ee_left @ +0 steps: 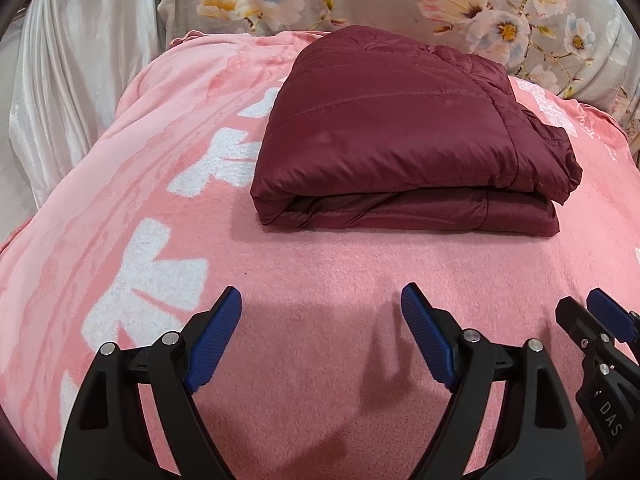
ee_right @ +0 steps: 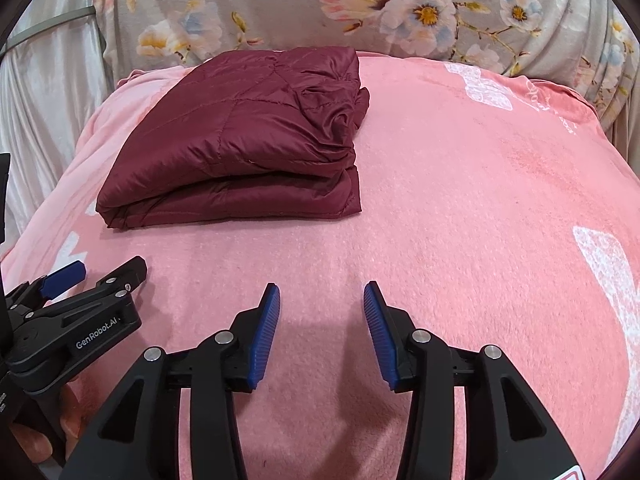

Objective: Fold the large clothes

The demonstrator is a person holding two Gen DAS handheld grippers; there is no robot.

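Lying folded mid-frame on the pink blanket (ee_left: 320,264), the maroon jacket (ee_left: 400,136) looks finished, so the left gripper (ee_left: 322,300) and the right gripper (ee_right: 322,294) hover spread and empty below.

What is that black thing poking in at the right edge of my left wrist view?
Observer: That is the right gripper. Its jaws stand apart with nothing between them, above the pink blanket.
Operator: Is somebody actually holding the gripper I'm looking along?
Observer: Yes. The right wrist view shows fingers wrapped under the handle of the left gripper.
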